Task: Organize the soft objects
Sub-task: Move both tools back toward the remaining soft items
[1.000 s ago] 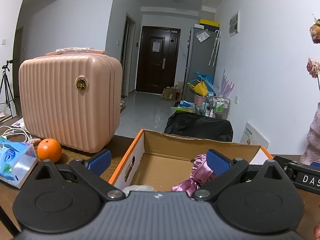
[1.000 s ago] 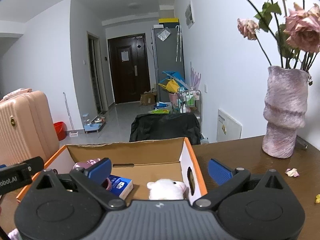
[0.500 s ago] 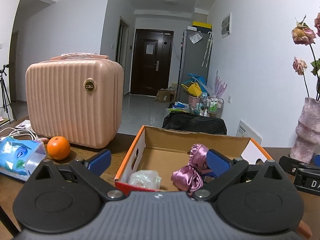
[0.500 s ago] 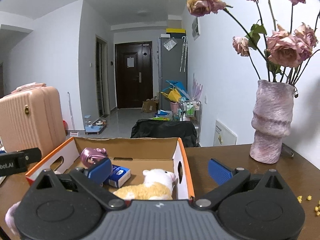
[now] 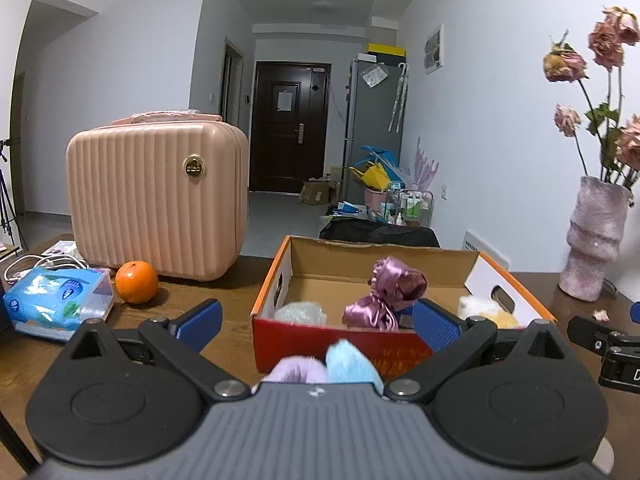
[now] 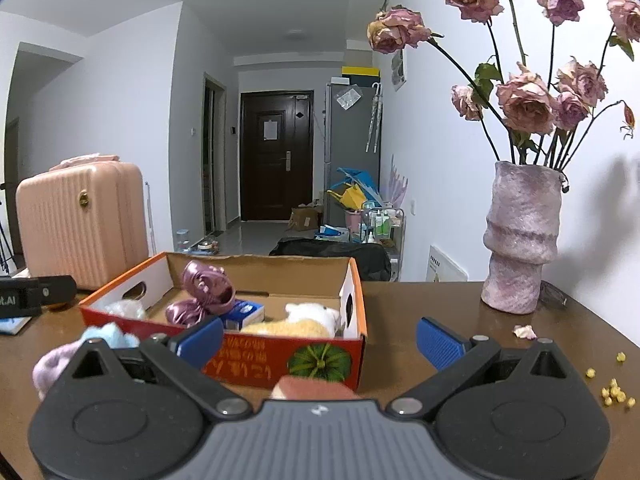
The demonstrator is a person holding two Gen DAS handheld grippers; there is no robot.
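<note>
An orange-rimmed cardboard box (image 5: pixel 400 344) (image 6: pixel 280 354) stands on the brown table. Inside lie a purple satin scrunchie (image 5: pixel 384 292) (image 6: pixel 204 292), a pale crumpled bag (image 5: pixel 300 313), a white-and-yellow plush (image 6: pixel 304 320) (image 5: pixel 486 310) and a small blue box (image 6: pixel 244 312). A lilac and light-blue fluffy toy (image 5: pixel 324 366) (image 6: pixel 84 350) lies before the box, just ahead of my left gripper (image 5: pixel 316 322), which is open and empty. My right gripper (image 6: pixel 320 338) is open and empty; a pinkish soft item (image 6: pixel 310 388) shows between its arms.
A pink ribbed case (image 5: pixel 156 200), an orange (image 5: pixel 137 282) and a blue tissue pack (image 5: pixel 56 300) sit on the table's left. A pink vase (image 6: pixel 520 240) with dried roses stands right, with yellow crumbs (image 6: pixel 612 388) and a petal (image 6: pixel 524 331) near it.
Both grippers have pulled back and up from the box. Its front wall and the fluffy toy before it have come into view. Both stay open.
</note>
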